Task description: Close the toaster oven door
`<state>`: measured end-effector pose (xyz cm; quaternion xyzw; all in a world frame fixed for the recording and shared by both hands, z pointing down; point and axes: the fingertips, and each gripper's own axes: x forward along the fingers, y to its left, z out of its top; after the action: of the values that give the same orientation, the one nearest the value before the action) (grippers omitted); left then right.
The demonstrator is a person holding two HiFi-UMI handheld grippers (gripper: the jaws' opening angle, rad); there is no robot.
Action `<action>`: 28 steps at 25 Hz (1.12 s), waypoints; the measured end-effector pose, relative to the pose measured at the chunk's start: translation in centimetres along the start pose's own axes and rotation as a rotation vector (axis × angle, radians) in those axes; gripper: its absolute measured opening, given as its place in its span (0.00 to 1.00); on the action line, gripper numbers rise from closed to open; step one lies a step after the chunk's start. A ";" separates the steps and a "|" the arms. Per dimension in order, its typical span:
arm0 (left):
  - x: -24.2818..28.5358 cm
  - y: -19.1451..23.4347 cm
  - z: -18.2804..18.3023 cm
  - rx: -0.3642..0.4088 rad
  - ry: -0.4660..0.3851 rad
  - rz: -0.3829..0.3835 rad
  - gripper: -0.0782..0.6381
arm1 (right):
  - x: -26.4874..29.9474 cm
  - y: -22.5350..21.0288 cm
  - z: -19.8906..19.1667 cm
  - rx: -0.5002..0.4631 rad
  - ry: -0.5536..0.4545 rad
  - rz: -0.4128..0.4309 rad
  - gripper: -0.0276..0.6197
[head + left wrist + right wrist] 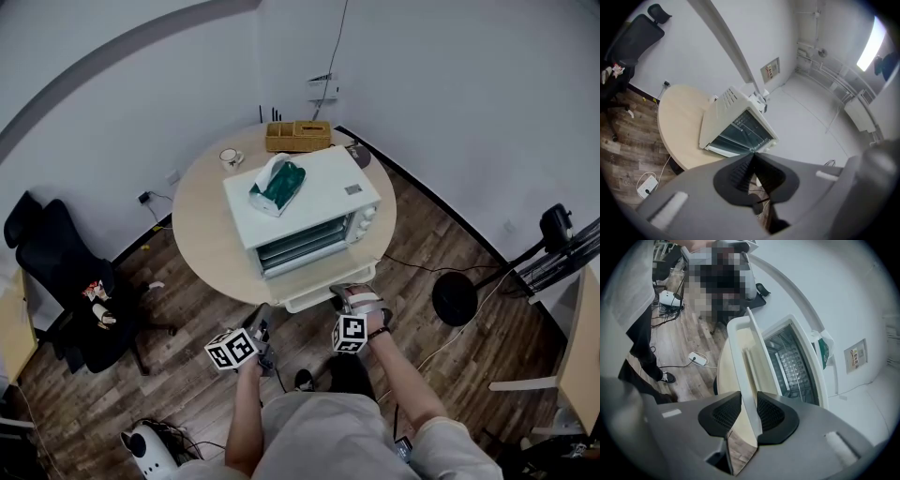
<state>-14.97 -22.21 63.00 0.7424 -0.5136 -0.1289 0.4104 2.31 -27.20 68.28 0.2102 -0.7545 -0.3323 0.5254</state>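
Note:
The white toaster oven (305, 202) stands on the round wooden table (202, 220), and its door (314, 292) is folded down flat over the table's near edge. My right gripper (352, 298) is at the door's free right corner. In the right gripper view the door's edge (750, 362) runs between the pads and fills the gap of my right gripper (749, 416), and the wire rack shows in the open cavity (794, 364). My left gripper (258, 337) is shut and empty, held off the table to the door's left. From my left gripper (753, 157) the oven (736, 122) is seen at a distance.
A green-and-white tissue pack (277, 185) lies on the oven's top. A wicker basket (297, 136) and a mug (231, 157) sit at the table's far side. A black office chair (66, 281) stands to the left, a round black stand base (457, 298) to the right.

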 end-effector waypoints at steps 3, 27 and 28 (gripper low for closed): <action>-0.1 -0.2 0.3 0.022 -0.006 0.010 0.19 | -0.2 -0.8 0.3 -0.013 -0.005 -0.011 0.20; 0.7 -2.3 1.3 0.143 -0.018 0.020 0.19 | 0.4 -5.5 1.6 -0.059 -0.032 -0.065 0.21; 0.6 -2.3 1.4 0.149 -0.019 0.022 0.19 | 0.5 -5.7 1.7 -0.060 -0.032 -0.067 0.21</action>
<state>-14.00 -23.10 60.57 0.7640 -0.5337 -0.0927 0.3506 0.36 -31.02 64.07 0.2140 -0.7452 -0.3756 0.5077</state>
